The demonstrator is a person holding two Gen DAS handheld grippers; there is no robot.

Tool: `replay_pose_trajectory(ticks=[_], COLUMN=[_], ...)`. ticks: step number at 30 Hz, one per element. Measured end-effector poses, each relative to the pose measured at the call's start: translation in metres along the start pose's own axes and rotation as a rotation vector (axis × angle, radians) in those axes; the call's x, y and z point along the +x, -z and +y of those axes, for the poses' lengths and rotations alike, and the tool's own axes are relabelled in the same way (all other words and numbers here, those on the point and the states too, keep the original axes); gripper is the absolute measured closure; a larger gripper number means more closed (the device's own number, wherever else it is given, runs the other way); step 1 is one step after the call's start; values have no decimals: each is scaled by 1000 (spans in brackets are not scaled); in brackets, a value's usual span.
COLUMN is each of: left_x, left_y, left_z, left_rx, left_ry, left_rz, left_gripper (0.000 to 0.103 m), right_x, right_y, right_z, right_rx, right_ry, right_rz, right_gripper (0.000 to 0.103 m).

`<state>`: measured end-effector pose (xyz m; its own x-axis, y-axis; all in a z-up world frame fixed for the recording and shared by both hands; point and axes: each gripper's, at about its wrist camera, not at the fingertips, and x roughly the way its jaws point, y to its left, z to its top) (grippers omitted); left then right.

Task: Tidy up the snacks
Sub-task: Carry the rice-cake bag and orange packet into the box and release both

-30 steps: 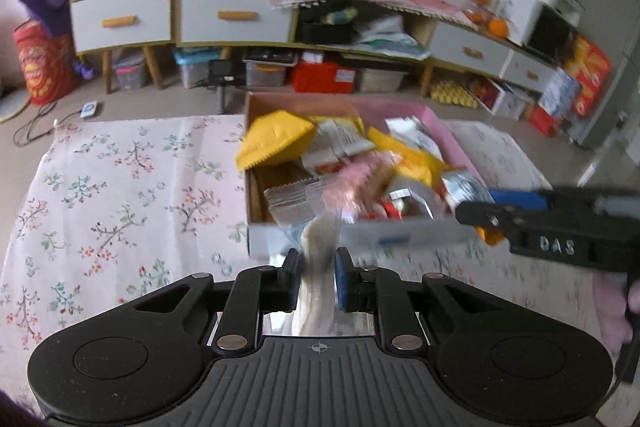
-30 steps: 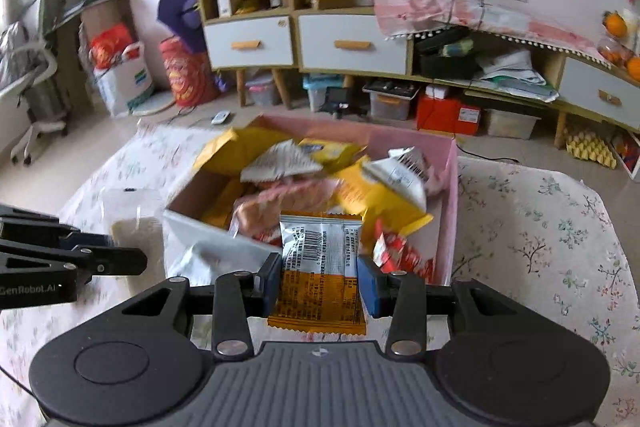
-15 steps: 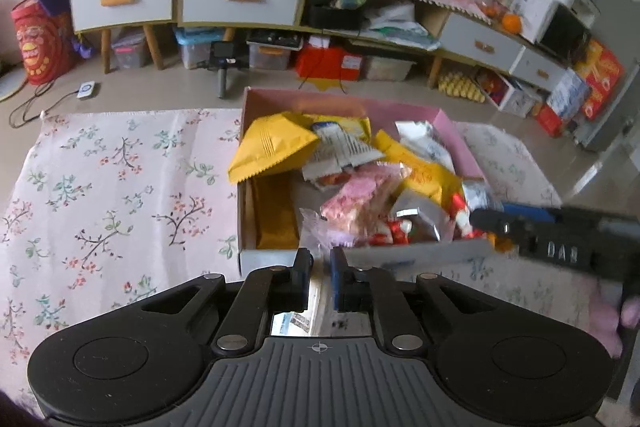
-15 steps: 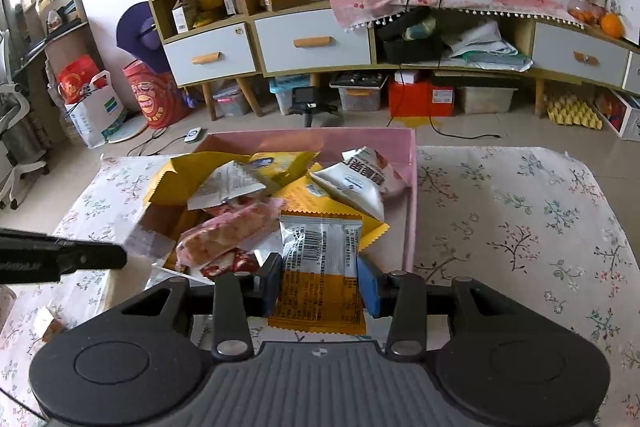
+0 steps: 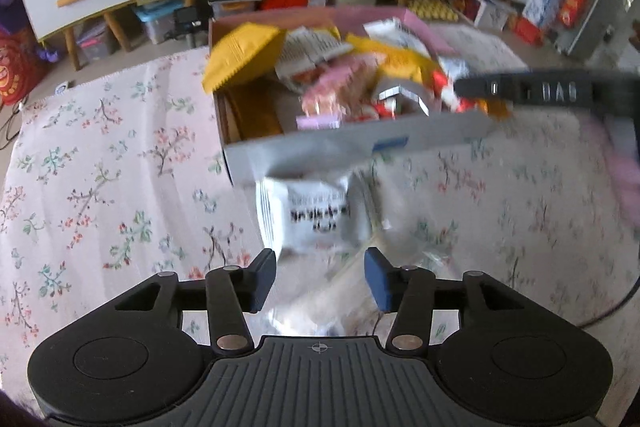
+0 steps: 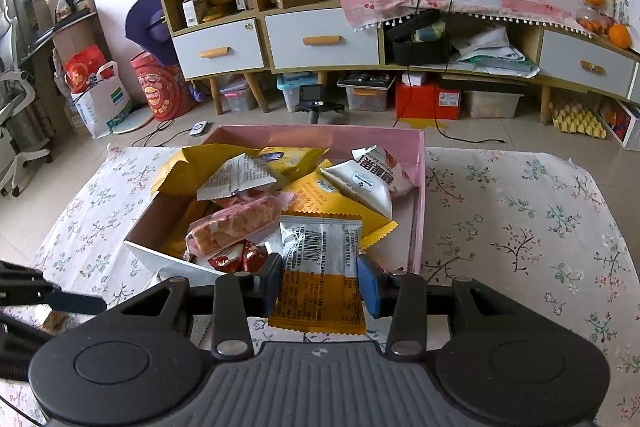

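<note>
Left tongs (image 5: 320,277) now wide, empty; right tongs (image 6: 319,285) around orange packet (image 6: 319,279).

A floral tablecloth (image 6: 520,227) covers the table. A pink cardboard box (image 6: 418,195) full of snack packets sits toward its far edge. Just before the box's near wall, a white packet (image 5: 316,215) lies on the cloth, blurred.
</note>
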<state>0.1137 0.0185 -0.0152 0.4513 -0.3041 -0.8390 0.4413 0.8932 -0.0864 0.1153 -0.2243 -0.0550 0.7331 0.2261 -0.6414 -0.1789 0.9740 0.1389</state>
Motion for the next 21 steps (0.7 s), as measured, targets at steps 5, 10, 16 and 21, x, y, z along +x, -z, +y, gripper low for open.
replay_pose_trajectory(ticks=[5, 10, 16, 21], left_x=[-3, -4, -1, 3], left_y=[8, 14, 25, 32], left_z=[-3, -9, -22, -32], left_rx=[50, 155, 298, 378], left_ry=[18, 72, 43, 3], left_rz=[-2, 4, 2, -28], left_gripper=[55, 55, 55, 55], right_x=[2, 8, 11, 13], right_y=[1, 1, 1, 2], right_z=[-5, -11, -9, -5], right_rx=[20, 57, 60, 39], right_ry=[28, 46, 46, 49], right_rz=[-8, 0, 7, 13], right_gripper=[87, 87, 87, 87])
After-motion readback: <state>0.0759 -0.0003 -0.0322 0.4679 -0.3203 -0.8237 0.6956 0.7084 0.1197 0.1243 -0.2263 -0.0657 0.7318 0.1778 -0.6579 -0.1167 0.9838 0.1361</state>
